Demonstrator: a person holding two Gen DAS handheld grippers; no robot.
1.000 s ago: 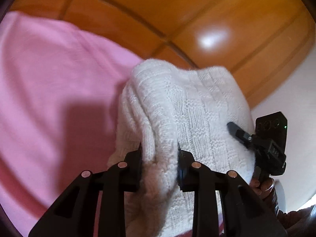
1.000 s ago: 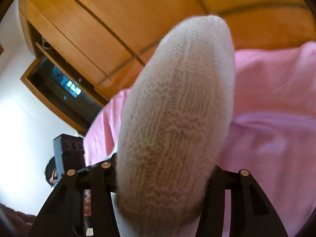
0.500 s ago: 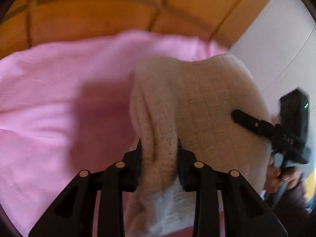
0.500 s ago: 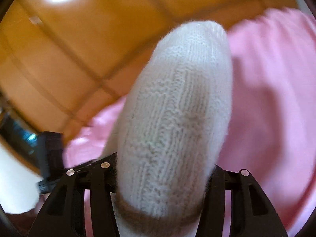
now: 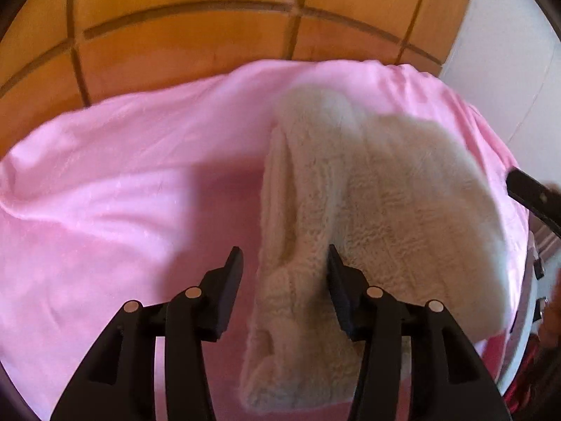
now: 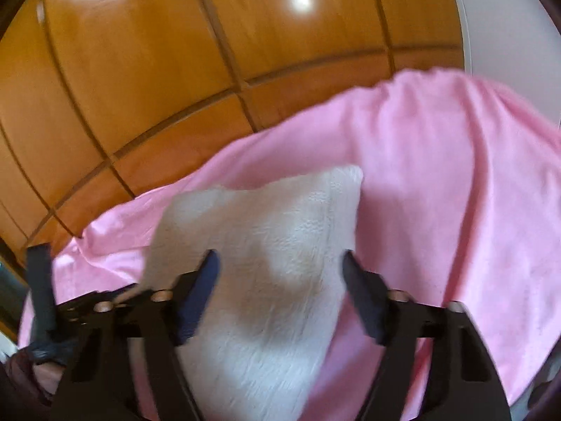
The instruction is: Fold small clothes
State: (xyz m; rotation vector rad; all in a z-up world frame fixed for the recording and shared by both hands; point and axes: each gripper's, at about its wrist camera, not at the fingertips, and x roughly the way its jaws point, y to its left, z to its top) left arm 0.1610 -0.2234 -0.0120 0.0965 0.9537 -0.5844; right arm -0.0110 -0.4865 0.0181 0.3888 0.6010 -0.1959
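The cream knitted garment (image 5: 368, 210) lies on the pink blanket (image 5: 105, 193), its long axis running away from both grippers toward the wooden panelling (image 5: 210, 35). The left gripper (image 5: 284, 266) and right gripper (image 6: 280, 270) stand spread, released, straddling its near end.

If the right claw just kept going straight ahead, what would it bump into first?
Most likely the white knit garment: it already lies between the open right claw fingers. Beyond it comes the pink cloth, though depth is hard to judge.
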